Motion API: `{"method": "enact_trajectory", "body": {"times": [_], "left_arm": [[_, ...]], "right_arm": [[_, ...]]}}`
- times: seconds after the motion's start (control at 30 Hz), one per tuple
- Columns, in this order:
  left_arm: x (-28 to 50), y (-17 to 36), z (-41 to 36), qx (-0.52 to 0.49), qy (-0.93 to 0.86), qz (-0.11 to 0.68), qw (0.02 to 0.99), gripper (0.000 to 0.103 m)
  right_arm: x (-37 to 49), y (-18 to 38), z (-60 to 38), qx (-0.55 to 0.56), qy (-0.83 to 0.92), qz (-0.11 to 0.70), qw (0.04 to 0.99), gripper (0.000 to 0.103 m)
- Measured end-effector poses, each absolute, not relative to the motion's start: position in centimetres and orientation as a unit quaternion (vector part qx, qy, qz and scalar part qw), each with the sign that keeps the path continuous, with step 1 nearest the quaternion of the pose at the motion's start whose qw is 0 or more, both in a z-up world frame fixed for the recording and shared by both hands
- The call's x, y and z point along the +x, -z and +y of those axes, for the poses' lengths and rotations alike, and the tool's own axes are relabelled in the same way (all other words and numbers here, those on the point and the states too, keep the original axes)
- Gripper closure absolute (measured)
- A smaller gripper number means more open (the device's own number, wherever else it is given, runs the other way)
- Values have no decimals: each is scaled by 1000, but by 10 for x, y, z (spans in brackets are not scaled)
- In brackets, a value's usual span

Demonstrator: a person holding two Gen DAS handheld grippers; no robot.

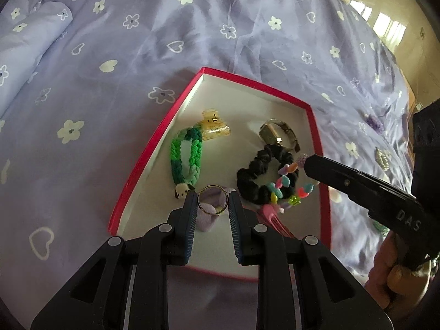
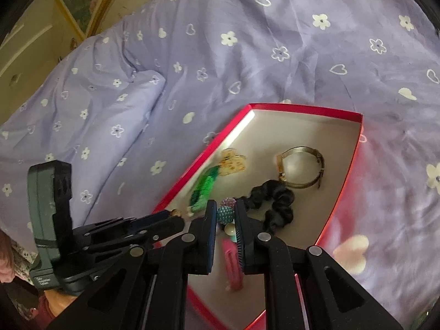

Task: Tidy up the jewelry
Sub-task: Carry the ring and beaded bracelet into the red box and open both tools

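Observation:
A red box [image 1: 154,148] with a white floor lies on the bed. It holds a green braided band [image 1: 184,159], a yellow claw clip [image 1: 216,128], a watch [image 1: 277,134], a black scrunchie [image 1: 255,176], a pink clip [image 1: 275,217] and a lilac item [image 1: 209,217]. My left gripper [image 1: 213,202] is shut on a thin gold ring [image 1: 213,200], held over the box's near end. My right gripper [image 2: 224,216] is shut on a beaded piece [image 2: 227,214] with teal and purple balls; coloured heart beads [image 1: 286,181] hang from it over the scrunchie [image 2: 275,200].
The lilac bedspread [image 1: 192,27] with white flowers and hearts surrounds the box [image 2: 302,108]. A folded pillow edge [image 2: 104,101] lies at the left. More small pieces [image 1: 382,158] lie on the bedspread to the right of the box.

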State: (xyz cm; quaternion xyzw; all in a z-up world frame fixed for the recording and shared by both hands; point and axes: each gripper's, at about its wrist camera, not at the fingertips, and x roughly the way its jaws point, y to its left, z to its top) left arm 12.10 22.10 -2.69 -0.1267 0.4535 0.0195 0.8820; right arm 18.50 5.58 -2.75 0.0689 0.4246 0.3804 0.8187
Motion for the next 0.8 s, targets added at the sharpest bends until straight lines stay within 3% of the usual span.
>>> {"method": "enact_trajectory", "body": {"times": [0.53, 0.8], "left_arm": [[141, 51, 220, -119, -25, 478, 870, 82], [141, 51, 217, -109, -33, 482, 869, 82]], "right_arm": [[212, 62, 52, 50, -341, 460, 819, 90], [213, 62, 51, 56, -343, 463, 815, 85]]}}
